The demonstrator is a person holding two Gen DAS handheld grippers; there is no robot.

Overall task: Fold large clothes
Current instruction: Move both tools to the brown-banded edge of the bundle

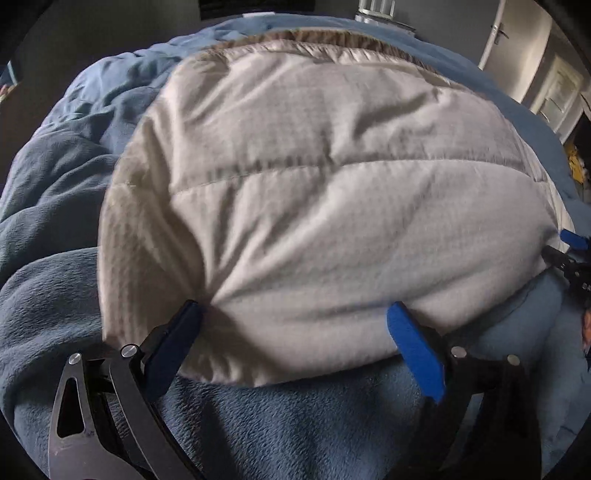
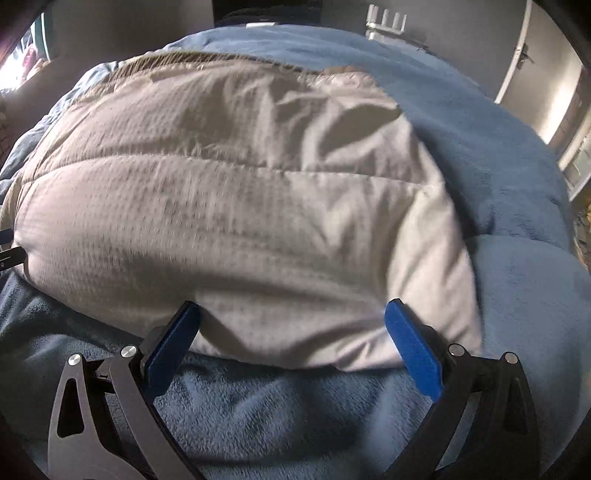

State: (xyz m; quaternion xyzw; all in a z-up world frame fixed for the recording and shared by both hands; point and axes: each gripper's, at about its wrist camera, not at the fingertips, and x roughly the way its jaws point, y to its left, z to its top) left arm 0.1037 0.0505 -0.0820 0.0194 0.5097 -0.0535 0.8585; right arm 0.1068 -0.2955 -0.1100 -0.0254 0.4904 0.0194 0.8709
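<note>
Blankets fill most of both frames for us: a blue fleece blanket (image 1: 55, 229) covers the bed from the bottom edge to the top, where grey walls, a white door (image 1: 513, 33) at upper right and a white rack (image 2: 386, 24) show. On it, at centre, lies our pale quilted jacket (image 1: 314, 192). Our left gripper (image 1: 295, 314) and right gripper (image 2: 293, 314) sit at its near hem, jaws wide apart, pads against the fabric but clamping nothing.

Left gripper (image 1: 295, 317) and right gripper (image 2: 293, 314), jaws seemingly wide apart, level
</note>
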